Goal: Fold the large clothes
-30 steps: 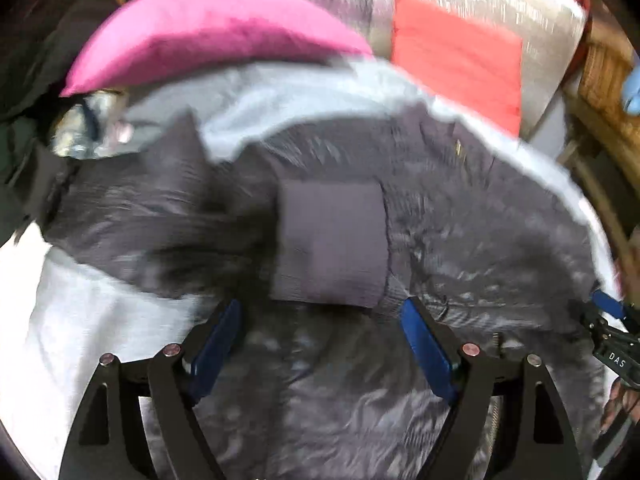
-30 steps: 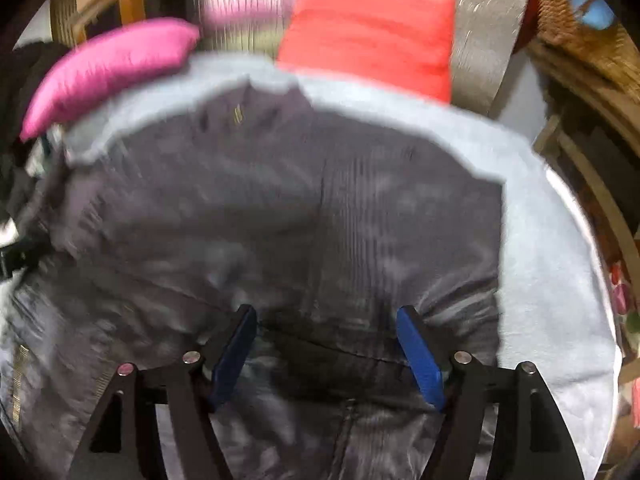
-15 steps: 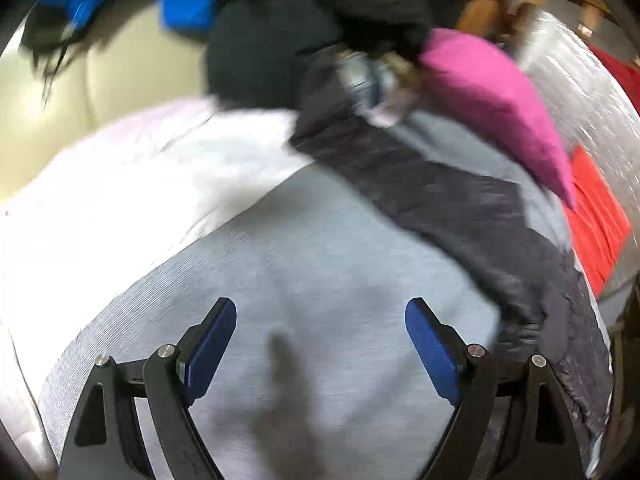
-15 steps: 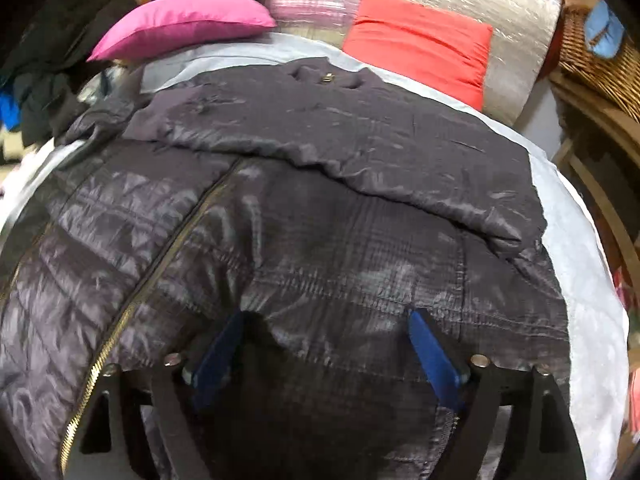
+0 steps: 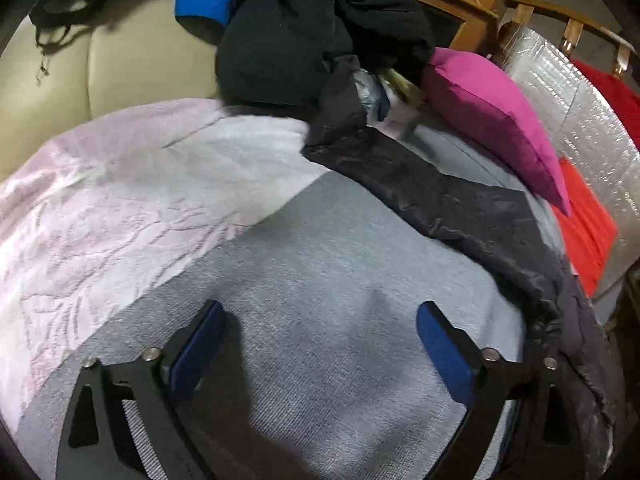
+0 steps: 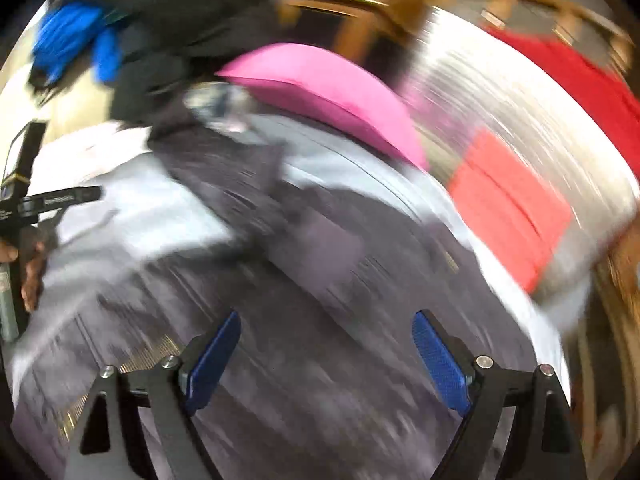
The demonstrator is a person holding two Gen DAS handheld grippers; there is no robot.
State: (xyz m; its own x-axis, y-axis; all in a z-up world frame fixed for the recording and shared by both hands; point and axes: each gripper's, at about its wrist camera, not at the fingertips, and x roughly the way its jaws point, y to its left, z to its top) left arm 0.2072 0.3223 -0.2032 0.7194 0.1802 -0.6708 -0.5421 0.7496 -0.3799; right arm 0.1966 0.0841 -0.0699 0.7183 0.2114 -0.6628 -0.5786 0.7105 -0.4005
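A dark grey quilted jacket [image 6: 320, 320] lies spread on a grey bed cover [image 5: 320, 280]. In the left wrist view one sleeve of the jacket [image 5: 460, 208] stretches toward the far left and its body runs down the right edge. My left gripper [image 5: 316, 344] is open and empty above bare grey cover, left of the jacket. My right gripper [image 6: 326, 352] is open and empty above the jacket's body; this view is motion-blurred. The left gripper's handle and the hand holding it [image 6: 24, 216] show at the left edge of the right wrist view.
A pink pillow [image 5: 500, 120] and a red cushion [image 5: 584, 232] lie at the head of the bed against a silver padded board [image 5: 560, 92]. A pile of black and blue clothes [image 5: 304, 20] sits on a beige couch [image 5: 120, 60]. A pale pink sheet [image 5: 120, 200] lies at the left.
My left gripper has swung left off the jacket and now holds still over bare cover. My right gripper, open throughout, is swinging fast toward the sleeve and pillow side.
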